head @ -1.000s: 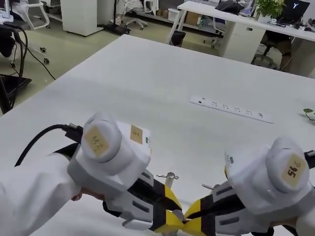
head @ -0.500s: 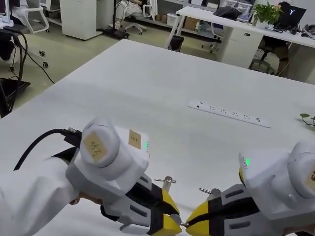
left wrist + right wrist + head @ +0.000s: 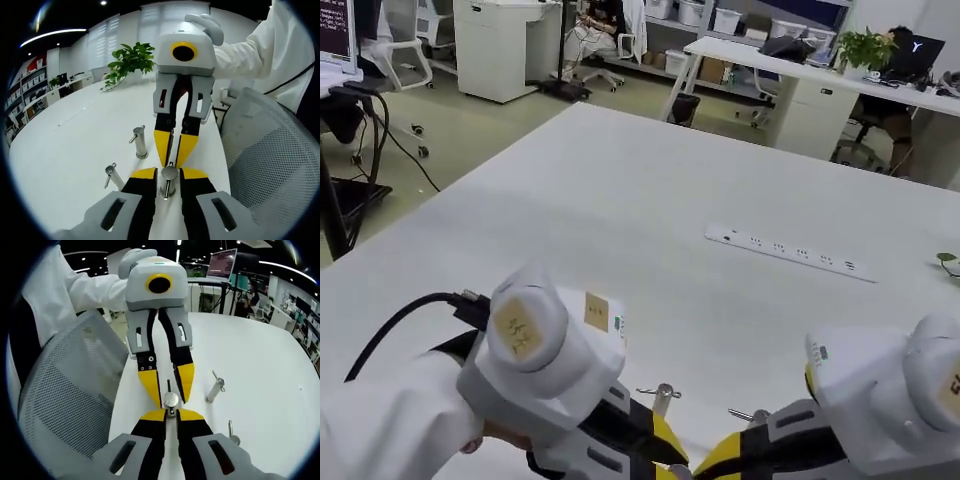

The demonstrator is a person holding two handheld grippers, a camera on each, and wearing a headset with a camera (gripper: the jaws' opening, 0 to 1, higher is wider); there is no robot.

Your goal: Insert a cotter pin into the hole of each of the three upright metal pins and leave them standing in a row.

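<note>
At the counter's (image 3: pixel 620 200) near edge, holding the third metal pin (image 3: pixel 167 186) upright in the left tool (image 3: pixel 169 175), clamped on its shaft. Meeting its head with the right tool (image 3: pixel 172 416), pinched almost together; cannot tell on what. Probably two done, judging by cotter pins (image 3: pixel 646 392) through the far pin (image 3: pixel 139 142) and the leaning pin (image 3: pixel 113 176); remaining: this insertion, then straightening the row.

Table (image 3: pixel 620 190): plain white. Left gripper (image 3: pixel 168 175) and right gripper (image 3: pixel 171 415): white bodies, black jaws, yellow ends. Pins (image 3: pixel 139 143): silver metal. Power strip (image 3: pixel 790 249): white. Cable (image 3: pixel 395 320): black. Sleeve (image 3: pixel 380 425): white. Chair (image 3: pixel 260 150): grey mesh. Plant (image 3: pixel 129 59): green.
</note>
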